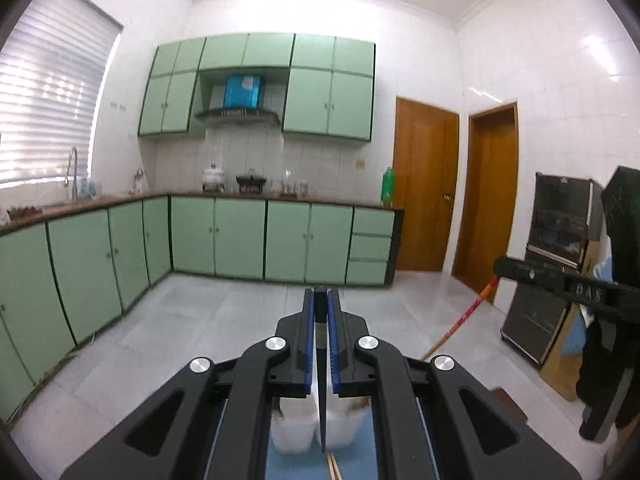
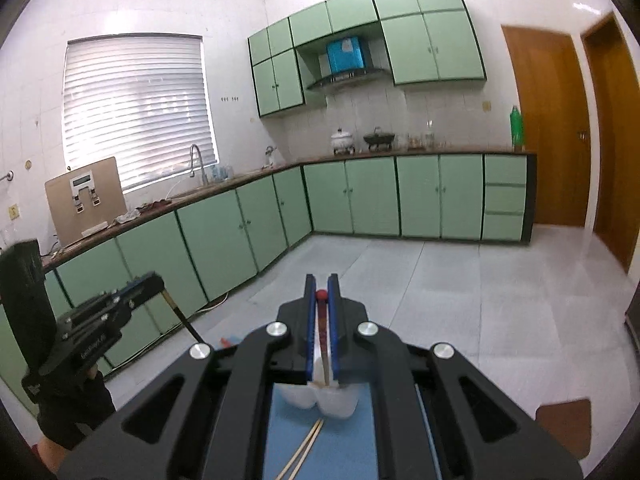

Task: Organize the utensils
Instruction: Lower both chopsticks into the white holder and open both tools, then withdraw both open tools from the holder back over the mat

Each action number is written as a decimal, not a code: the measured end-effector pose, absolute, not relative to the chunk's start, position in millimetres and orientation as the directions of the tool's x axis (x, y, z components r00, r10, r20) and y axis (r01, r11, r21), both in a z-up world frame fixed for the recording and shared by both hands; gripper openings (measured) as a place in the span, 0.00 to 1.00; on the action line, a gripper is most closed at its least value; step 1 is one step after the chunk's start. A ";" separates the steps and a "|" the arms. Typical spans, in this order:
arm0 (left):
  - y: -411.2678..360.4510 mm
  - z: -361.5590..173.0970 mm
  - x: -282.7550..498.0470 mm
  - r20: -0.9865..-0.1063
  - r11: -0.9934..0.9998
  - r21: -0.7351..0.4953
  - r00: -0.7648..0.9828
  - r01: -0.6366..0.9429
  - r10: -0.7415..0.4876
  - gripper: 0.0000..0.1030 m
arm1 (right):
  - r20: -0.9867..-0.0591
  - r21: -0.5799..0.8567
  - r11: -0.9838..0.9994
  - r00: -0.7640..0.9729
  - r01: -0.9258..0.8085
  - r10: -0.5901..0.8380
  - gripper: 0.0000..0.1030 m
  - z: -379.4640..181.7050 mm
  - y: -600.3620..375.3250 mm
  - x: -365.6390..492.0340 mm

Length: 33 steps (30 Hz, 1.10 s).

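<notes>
My left gripper (image 1: 321,300) is shut on a black utensil (image 1: 322,400); its dark pointed end hangs down over a white divided holder (image 1: 296,428) that stands on a blue mat (image 1: 352,464). My right gripper (image 2: 322,296) is shut on a wooden utensil with a red tip (image 2: 322,332), held over the same white holder (image 2: 320,400). A pair of wooden chopsticks (image 2: 304,450) lies on the blue mat (image 2: 348,440) in front of the holder. The left gripper also shows in the right wrist view (image 2: 150,282) with the black utensil (image 2: 182,314). The right gripper shows at the right of the left wrist view (image 1: 498,268).
Green base cabinets (image 2: 360,196) and a brown counter line the far and left walls, with a sink tap (image 2: 196,158) under the window. Two wooden doors (image 1: 426,188) stand at right. A dark appliance (image 1: 560,220) and a broom handle (image 1: 460,320) are right. Grey tile floor lies ahead.
</notes>
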<state>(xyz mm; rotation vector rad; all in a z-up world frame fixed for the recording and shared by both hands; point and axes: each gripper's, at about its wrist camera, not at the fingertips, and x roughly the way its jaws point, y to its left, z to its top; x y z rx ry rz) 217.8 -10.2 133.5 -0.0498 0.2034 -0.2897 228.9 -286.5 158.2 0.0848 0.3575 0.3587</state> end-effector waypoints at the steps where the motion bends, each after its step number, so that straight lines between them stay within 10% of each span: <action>1: -11.7 137.1 224.2 -0.183 0.959 -0.077 0.942 0.271 -0.281 0.06 | -0.323 0.135 0.936 0.879 -0.324 0.351 0.05 159.3 -285.7 233.2; 15: -27.8 79.6 314.6 -0.308 0.973 -0.074 0.923 0.217 -0.229 0.06 | -0.479 0.124 0.945 0.816 -0.302 0.323 0.07 91.5 -254.9 310.7; 33: -5.2 10.8 219.9 -0.420 0.981 -0.056 0.887 0.185 -0.191 0.60 | -0.455 0.095 0.988 0.877 -0.125 0.154 0.84 17.9 -291.0 211.1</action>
